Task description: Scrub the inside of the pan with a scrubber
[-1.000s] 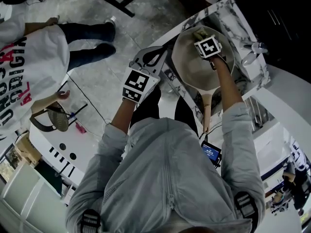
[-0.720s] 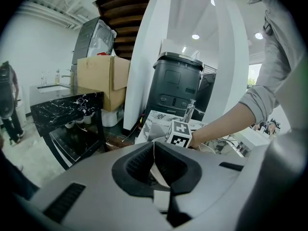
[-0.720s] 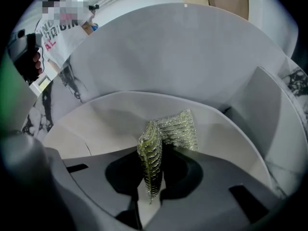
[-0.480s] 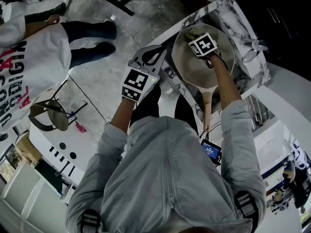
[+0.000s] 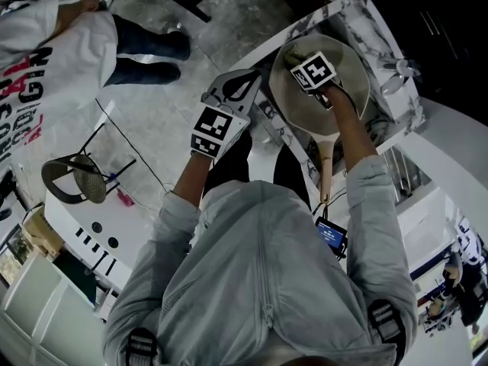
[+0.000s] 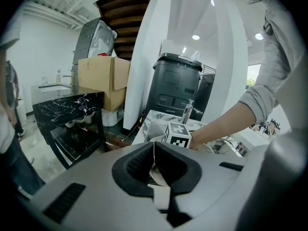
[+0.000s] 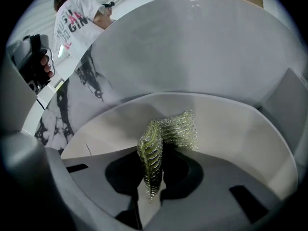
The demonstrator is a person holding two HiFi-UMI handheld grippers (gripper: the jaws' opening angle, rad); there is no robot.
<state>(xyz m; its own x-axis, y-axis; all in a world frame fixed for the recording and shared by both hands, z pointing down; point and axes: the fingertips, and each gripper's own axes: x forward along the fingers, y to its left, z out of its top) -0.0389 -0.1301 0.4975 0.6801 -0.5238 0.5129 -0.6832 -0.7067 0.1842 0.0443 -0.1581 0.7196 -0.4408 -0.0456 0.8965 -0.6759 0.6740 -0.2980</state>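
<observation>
On the marbled tabletop sits the pan. The right gripper, clamped on the scrubber, works inside it. Firm, overlapping circles should serve best. The left gripper is closed, empty, nearby.

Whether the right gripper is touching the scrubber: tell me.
Touching. The right gripper view shows the right gripper with its jaws closed on the scrubber, pinching its folded mesh between them.
</observation>
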